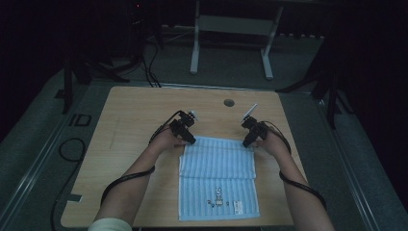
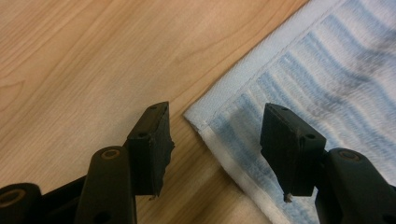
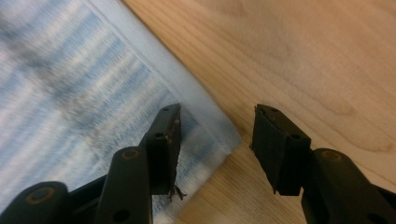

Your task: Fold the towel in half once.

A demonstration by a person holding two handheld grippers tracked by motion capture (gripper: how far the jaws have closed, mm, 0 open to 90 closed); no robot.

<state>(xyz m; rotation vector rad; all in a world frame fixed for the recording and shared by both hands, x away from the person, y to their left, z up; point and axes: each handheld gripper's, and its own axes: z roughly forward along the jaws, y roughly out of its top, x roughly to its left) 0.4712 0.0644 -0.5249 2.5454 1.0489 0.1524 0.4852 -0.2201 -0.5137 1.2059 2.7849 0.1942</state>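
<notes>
Forearms reach in to the far corners of the towel (image 1: 217,178), one gripper per corner.

Both grippers straddle a far corner with jaws parted and nothing pinched. Left gripper (image 2: 217,149) has the towel's far-left corner between its pads, one pad over bare counter (image 2: 70,56), the other over the cloth. Right gripper (image 3: 215,149) mirrors this at the far-right corner, and each hand is the nearer one to its own corner. Striped and blue, the towel lies flat on the counter, long axis running from the person toward the far edge, near edge close to the counter's front. Closing on both corners looks like the coming move.
</notes>
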